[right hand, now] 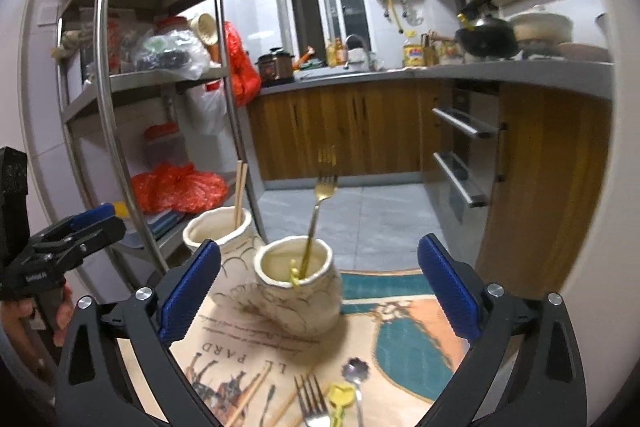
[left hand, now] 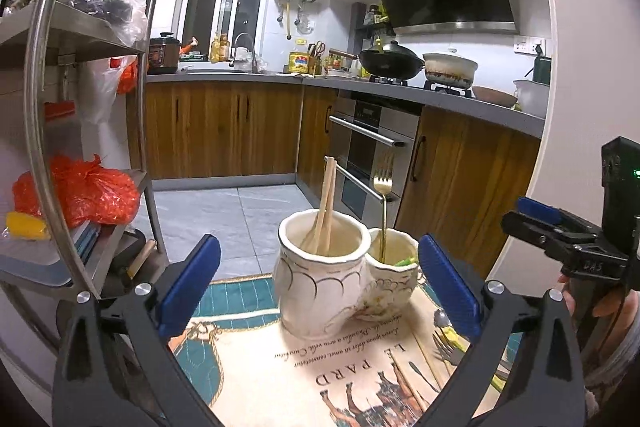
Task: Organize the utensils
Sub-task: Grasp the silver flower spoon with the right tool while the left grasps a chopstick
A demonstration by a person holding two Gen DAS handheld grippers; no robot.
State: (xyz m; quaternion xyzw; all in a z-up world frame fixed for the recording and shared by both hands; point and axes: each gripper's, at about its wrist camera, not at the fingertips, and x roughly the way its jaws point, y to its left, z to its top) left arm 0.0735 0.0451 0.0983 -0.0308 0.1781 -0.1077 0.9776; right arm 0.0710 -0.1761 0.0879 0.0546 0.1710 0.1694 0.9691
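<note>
The cream ceramic twin-cup utensil holder with gold scalloped lines (right hand: 280, 291) stands on a printed table mat with teal patches and horse pictures (right hand: 408, 347). A pair of pale wooden chopsticks (left hand: 326, 205) stands in the larger cup, and a gold metal fork with tines up (right hand: 316, 219) leans in the smaller one. What remains to sort lies loose on the mat on the near side of the holder: a silver metal fork (right hand: 310, 401), a small silver spoon with a flower-shaped bowl (right hand: 355, 373), a yellow-green plastic utensil (right hand: 340, 401) and more wooden chopsticks (right hand: 250, 397). Their long axes run roughly toward and away from the holder. In the right wrist view they sit low between the right gripper's arms, below and short of the right gripper (right hand: 318, 291); in the left wrist view they lie off to the right, under the left gripper's right-hand finger. So the right hand looks the nearer one for the next pick, and it would need to dip down and draw back. The left gripper (left hand: 318, 291) and the right one both stand spread wide, with nothing touching their blue pads (left hand: 448, 285).
</note>
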